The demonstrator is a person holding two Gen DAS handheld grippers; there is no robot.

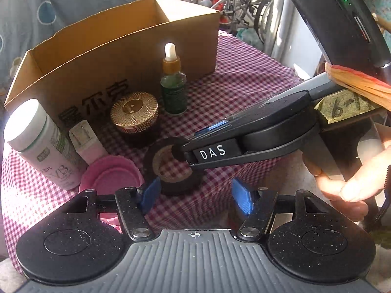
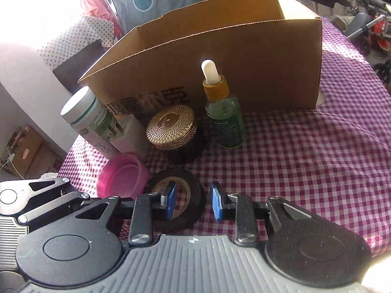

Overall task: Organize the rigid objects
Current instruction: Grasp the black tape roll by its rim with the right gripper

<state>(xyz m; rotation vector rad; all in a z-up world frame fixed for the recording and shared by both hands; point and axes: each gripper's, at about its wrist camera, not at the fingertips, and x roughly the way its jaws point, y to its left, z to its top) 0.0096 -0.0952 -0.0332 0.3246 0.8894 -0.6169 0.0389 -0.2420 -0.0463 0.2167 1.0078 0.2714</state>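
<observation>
A black tape roll [image 1: 171,168] lies flat on the checked cloth; it also shows in the right wrist view [image 2: 178,195]. My right gripper [image 2: 194,202] is open around the roll's right wall, its left pad [image 2: 170,201] inside the hole and its right pad [image 2: 216,204] outside. In the left wrist view the right gripper [image 1: 180,153] reaches in from the right over the roll. My left gripper [image 1: 195,195] is open and empty just in front of the roll. An open cardboard box [image 1: 117,56] stands behind.
In front of the box stand a green dropper bottle [image 1: 173,90], a gold-lidded jar [image 1: 134,113], a white supplement bottle [image 1: 41,144], a white charger plug [image 1: 85,141] and a pink lid [image 1: 112,178]. Wheelchairs stand beyond the table's right edge.
</observation>
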